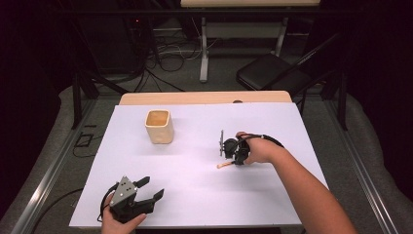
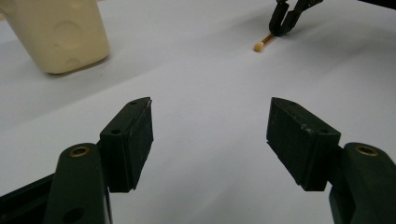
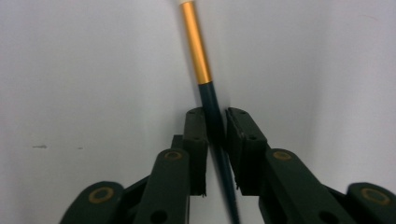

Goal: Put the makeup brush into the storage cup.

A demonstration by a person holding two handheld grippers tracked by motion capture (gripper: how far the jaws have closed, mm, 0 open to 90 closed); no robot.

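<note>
Clearly the brush (image 3: 198,51), a thin, light, stiff, slick stick lying at the frame's middle, needed a pinch on its dark handle. Right gripper (image 3: 215,122) had pinched exactly there; left gripper (image 2: 210,135) stood spread, lower left.

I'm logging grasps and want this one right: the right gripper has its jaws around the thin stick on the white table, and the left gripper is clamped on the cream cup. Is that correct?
Not quite. The left gripper holds nothing: the left gripper view shows its jaws wide apart over the bare white table, with the cream cup standing well away. The rest holds: the right gripper has its jaws around the thin stick.
</note>
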